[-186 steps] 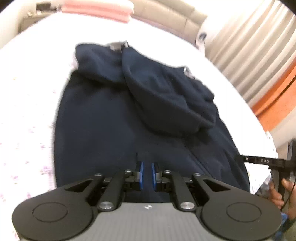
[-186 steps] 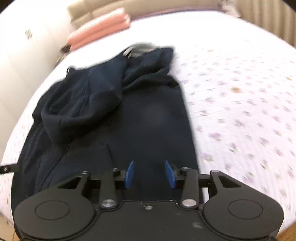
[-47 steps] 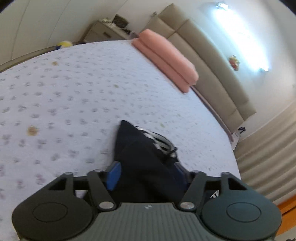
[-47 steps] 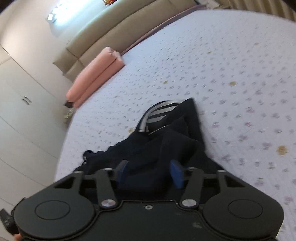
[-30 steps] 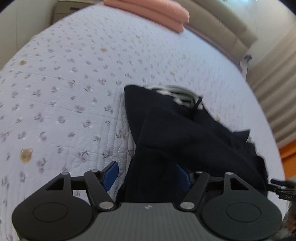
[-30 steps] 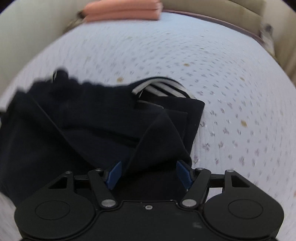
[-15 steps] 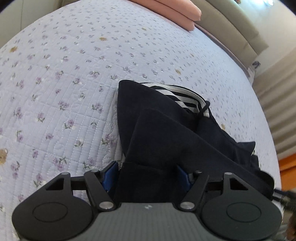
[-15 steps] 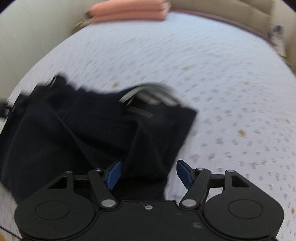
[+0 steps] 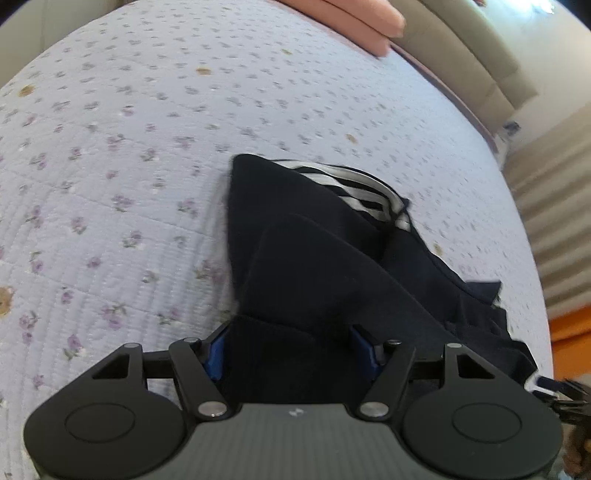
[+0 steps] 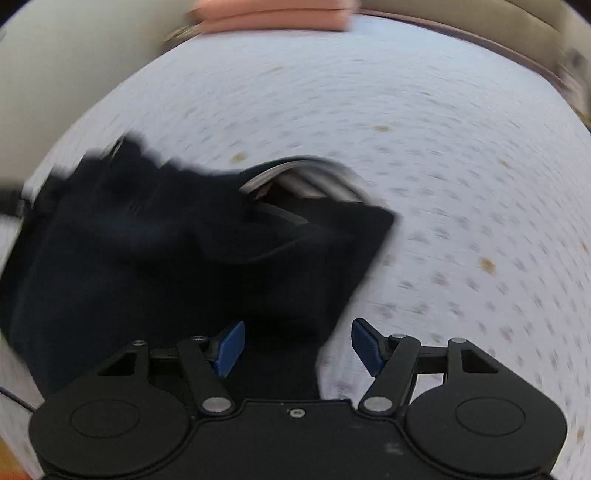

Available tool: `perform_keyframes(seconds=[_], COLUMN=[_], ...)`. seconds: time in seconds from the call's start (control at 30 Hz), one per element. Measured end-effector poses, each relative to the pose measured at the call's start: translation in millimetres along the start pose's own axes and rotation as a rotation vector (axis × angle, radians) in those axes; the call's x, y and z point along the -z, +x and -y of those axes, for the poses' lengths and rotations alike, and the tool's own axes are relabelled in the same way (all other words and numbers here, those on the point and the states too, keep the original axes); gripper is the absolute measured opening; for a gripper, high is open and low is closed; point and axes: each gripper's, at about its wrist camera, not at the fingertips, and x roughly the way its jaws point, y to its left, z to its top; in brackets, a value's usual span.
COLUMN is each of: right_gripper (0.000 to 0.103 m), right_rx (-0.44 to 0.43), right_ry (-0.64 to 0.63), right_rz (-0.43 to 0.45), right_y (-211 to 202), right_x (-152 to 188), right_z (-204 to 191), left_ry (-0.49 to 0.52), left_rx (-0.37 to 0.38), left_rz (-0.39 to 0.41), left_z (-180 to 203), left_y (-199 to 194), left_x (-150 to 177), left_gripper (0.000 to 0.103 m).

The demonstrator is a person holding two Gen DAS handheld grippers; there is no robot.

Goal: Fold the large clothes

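Note:
A navy hooded garment [image 9: 314, 266] lies bunched and folded on the flowered bedspread [image 9: 110, 147], with its striped hood lining [image 9: 354, 188] showing at the far end. My left gripper [image 9: 290, 347] hangs over the garment's near left part. Its jaws stand wide and open, and thick dark cloth fills the gap and half hides the blue pads [image 9: 216, 352]. In the right wrist view the garment [image 10: 166, 258] is blurred. My right gripper [image 10: 299, 347] is open over its right edge, with cloth by the left pad and bare bedspread [image 10: 461, 184] by the right pad.
Pink pillows [image 9: 351, 22] lie at the head of the bed against a beige padded headboard [image 9: 472, 55]. Pleated curtains [image 9: 546, 221] and an orange strip [image 9: 569, 332] are at the right past the bed's edge. Bedspread stretches wide on both sides of the garment.
The garment, spread flat several seconds ago, is now folded up toward the hood. Over the last second my right gripper slid right to the garment's edge. The left view barely changed.

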Motion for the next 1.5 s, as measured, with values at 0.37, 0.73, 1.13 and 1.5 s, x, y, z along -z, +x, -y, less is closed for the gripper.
perform_keyframes(seconds=[0.37, 0.73, 1.13, 1.5], right_gripper=[0.012, 0.007, 0.007, 0.043], right_rx=[-0.046, 0.047, 0.015, -0.118], right_ry=[0.08, 0.019, 0.038, 0.144], right_rz=[0.044, 0.317, 0.131, 0.059], right_y=[22.5, -67.7, -3.5, 36.4], right_x=[-5.4, -33.6, -28.1, -36.9], right_z=[12.3, -18.4, -8.9, 12.5], left_ry=[0.058, 0.307, 0.252, 0.203], left_rx=[-0.021, -0.144, -0.263, -0.093], left_rz=[0.017, 0.235, 0.126, 0.133], left_z=[2.7, 81.6, 61.6, 55.6], left_y=[11.2, -59.9, -40.7, -22.7], left_x=[-0.9, 25.7, 26.9, 20.6], left_gripper=[0.057, 0.019, 0.022, 0.028])
